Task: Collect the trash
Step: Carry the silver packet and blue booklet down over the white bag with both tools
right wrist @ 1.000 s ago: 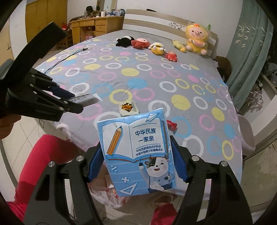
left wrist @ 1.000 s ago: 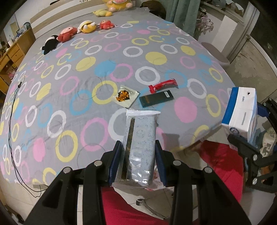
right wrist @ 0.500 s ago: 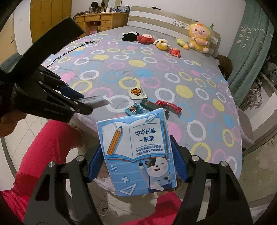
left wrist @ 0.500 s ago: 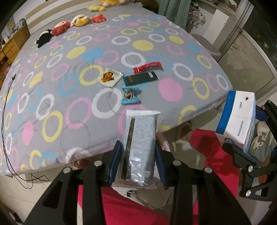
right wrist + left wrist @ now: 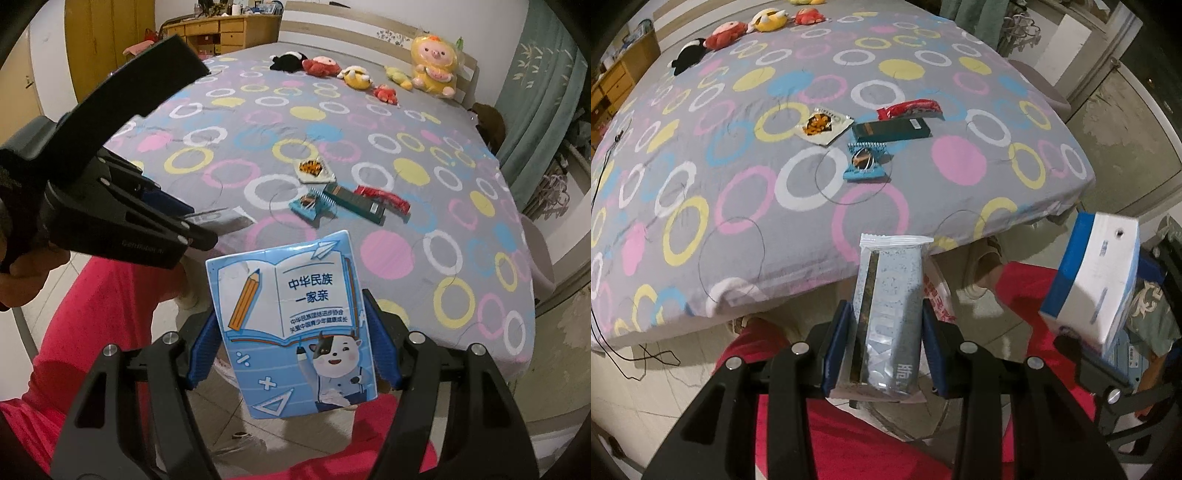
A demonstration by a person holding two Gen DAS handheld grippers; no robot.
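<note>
- Left gripper (image 5: 886, 347): jaws narrow, clamped on a grey speckled snack wrapper (image 5: 890, 314) standing upright between the blue pads, past the bed's edge.
- Right gripper (image 5: 291, 354): jaws wide, gripping a blue milk carton (image 5: 295, 325) (cartoon cow, pencil, open book on front) by both sides.
- Still on the bed (image 5: 701, 192): white packet w/ orange print (image 5: 823, 123), dark green box (image 5: 890, 130), red wrapper (image 5: 910, 108), small blue wrapper (image 5: 866, 162), clustered near the foot end.
- Red clothing of the person below both grippers.
</note>
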